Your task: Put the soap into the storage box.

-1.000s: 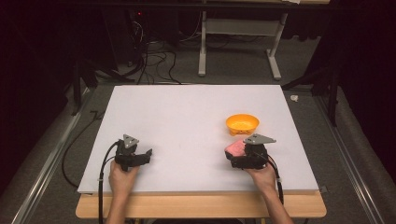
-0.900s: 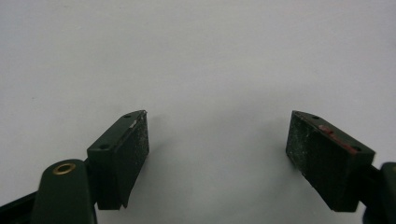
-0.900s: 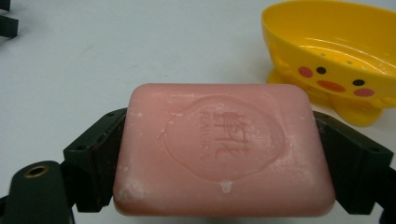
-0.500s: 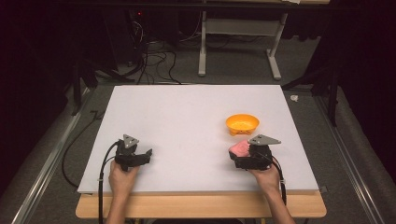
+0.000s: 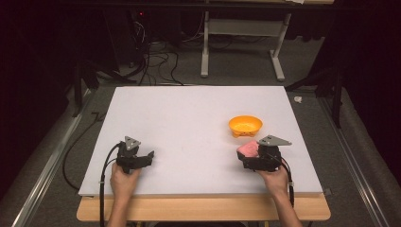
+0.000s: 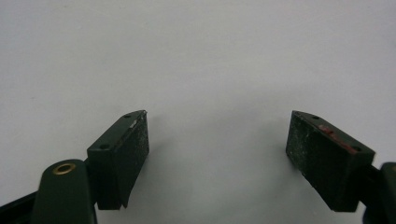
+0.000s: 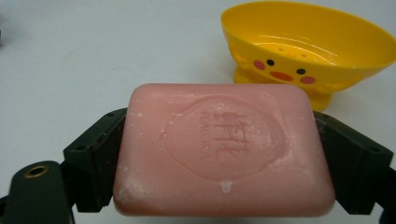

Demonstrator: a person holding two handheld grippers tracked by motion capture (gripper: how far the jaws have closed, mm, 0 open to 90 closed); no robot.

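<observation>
**What the views hide or cut off**

In the high view, the pink rectangular bar of soap is mostly covered by the right claw and its grey plate; only one corner shows, and the embossed stamp is too small to read there. In the right gripper view, the soap hides the inner faces of both jaws, and its stamped lettering is too soft to make out. The yellow plastic duck-faced bowl is cut by the right edge, its foot partly behind the soap. In the left gripper view, the left claw has its jaw bases cropped by the bottom edge.
</observation>
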